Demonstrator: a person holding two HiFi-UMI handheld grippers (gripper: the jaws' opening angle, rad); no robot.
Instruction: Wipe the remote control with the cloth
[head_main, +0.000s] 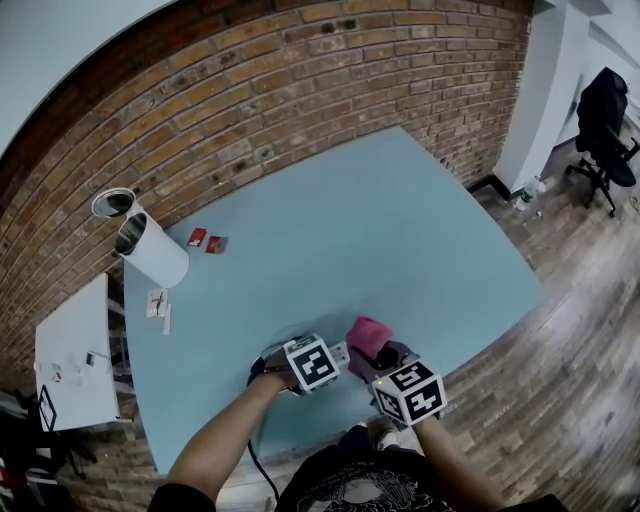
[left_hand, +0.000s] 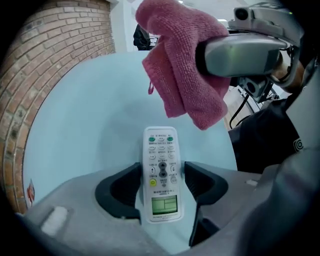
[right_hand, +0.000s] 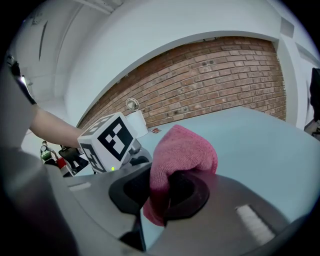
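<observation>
Left gripper (left_hand: 162, 174) jaws wide, straddling white plastic remote control (left_hand: 161, 150) on pale blue surface (left_hand: 90, 125), long axis along jaws (pads look clear). Right gripper (right_hand: 159, 196) jaws clamp pink cloth (right_hand: 182, 150), just ahead of left jaws.

Head camera steeply down over the table (head_main: 380, 220); gripper cameras close along their tongs; brick wall (head_main: 300, 80) in all three

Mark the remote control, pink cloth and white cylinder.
remote control (left_hand: 161, 167): left gripper view, its keypad.
pink cloth (right_hand: 182, 150): right gripper view, folded upper part.
white cylinder (head_main: 160, 260): head view, its side wall.
</observation>
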